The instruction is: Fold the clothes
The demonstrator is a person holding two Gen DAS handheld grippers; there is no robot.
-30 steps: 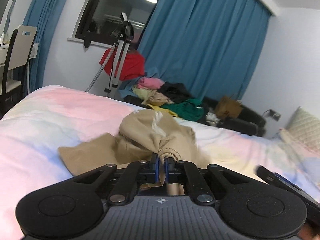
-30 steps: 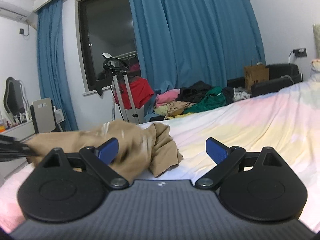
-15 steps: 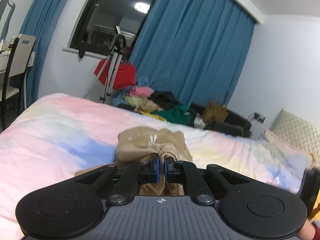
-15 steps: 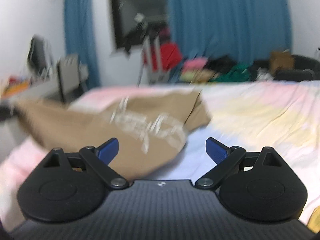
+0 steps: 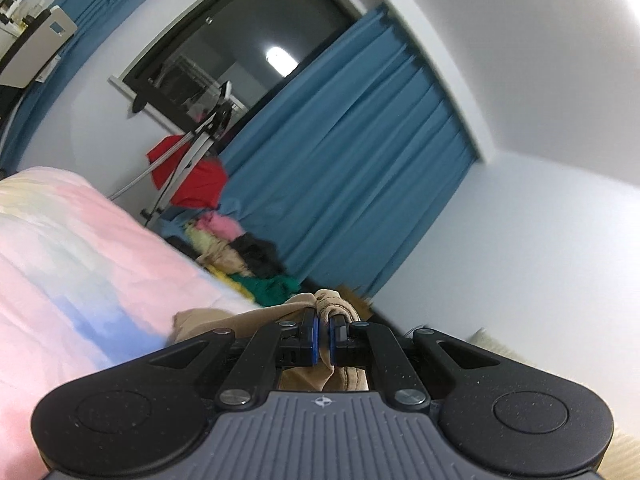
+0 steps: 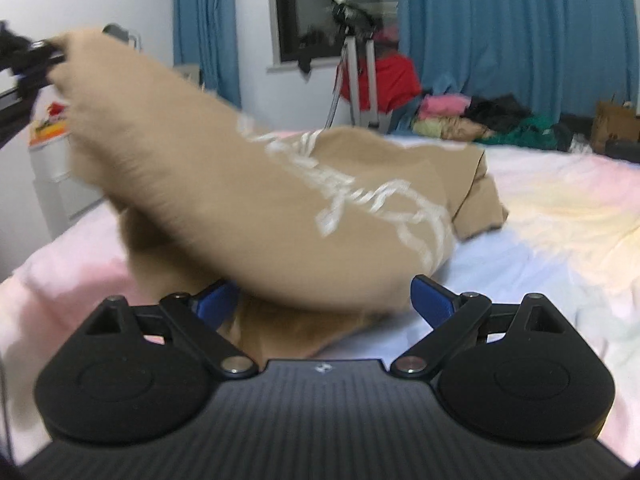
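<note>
A tan garment point(image 6: 248, 208) with white lettering hangs lifted over the pastel bedsheet point(image 6: 560, 240); its far end still rests on the bed. My left gripper point(image 5: 323, 334) is shut on a bunched edge of the tan garment point(image 5: 332, 308) and is tilted upward. It also shows in the right wrist view point(image 6: 38, 54) at the upper left, holding the cloth high. My right gripper point(image 6: 322, 300) is open and empty, low over the bed, with the hanging cloth just in front of its blue pads point(image 6: 430, 294).
A pile of coloured clothes point(image 6: 472, 120) lies on a dark sofa behind the bed. A metal stand point(image 6: 356, 68) with a red garment stands by the window and blue curtains. A white dresser point(image 6: 52, 176) is at the left. A cardboard box point(image 6: 614, 126) sits far right.
My left gripper has lifted the tan garment up and tilted, raising the cloth off the bed. My right gripper has come closer to the hanging cloth, still open.
</note>
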